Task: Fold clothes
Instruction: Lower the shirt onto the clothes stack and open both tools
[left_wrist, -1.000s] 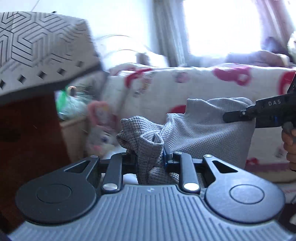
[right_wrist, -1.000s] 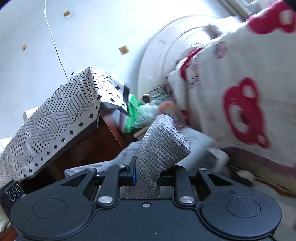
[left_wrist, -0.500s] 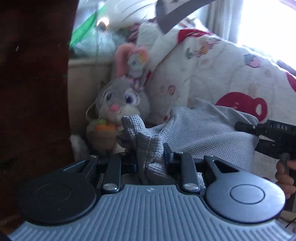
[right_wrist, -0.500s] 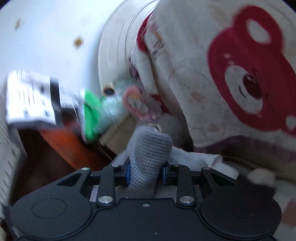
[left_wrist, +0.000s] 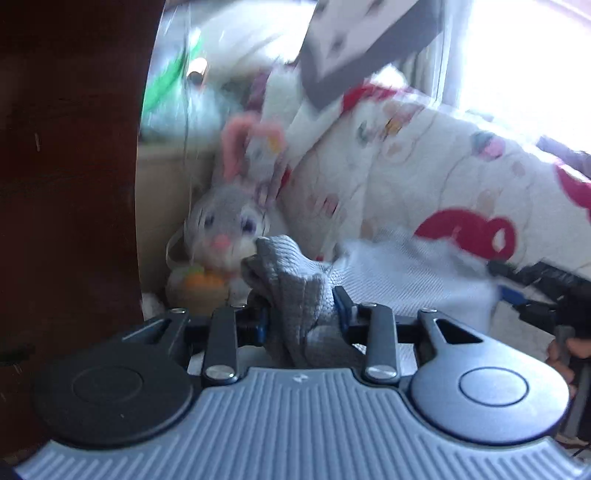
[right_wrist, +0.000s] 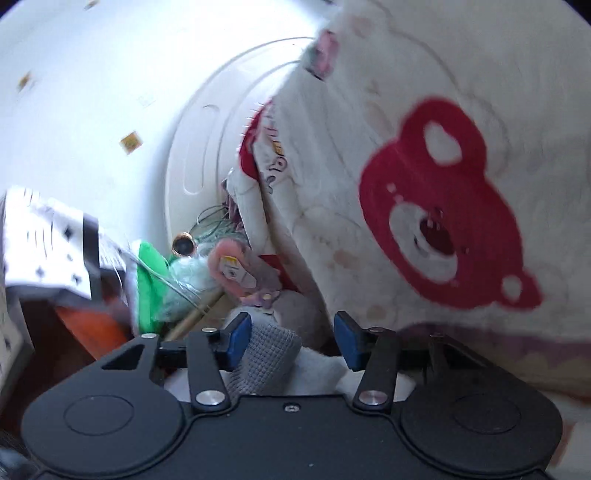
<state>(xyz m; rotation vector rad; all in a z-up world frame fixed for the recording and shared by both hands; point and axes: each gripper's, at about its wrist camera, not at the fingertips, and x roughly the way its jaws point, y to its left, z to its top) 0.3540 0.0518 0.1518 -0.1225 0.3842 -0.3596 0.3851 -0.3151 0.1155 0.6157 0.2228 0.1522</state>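
Garment (left_wrist: 299, 291) between opening claws (left_wrist: 301, 314)

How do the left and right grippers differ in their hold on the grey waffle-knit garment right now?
The left gripper, with a grey ribbed body, has the grey waffle-knit garment bunched between jaws that are opening. The right gripper, with a black body, is opening wider: the cloth touches only its left blue pad, with a clear gap to the other. Both have garment cloth between them.

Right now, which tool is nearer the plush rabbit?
Left. The left tool, opening around a bunched end of the grey garment, sits just below the plush rabbit. The right tool is farther away, at the garment's other end.
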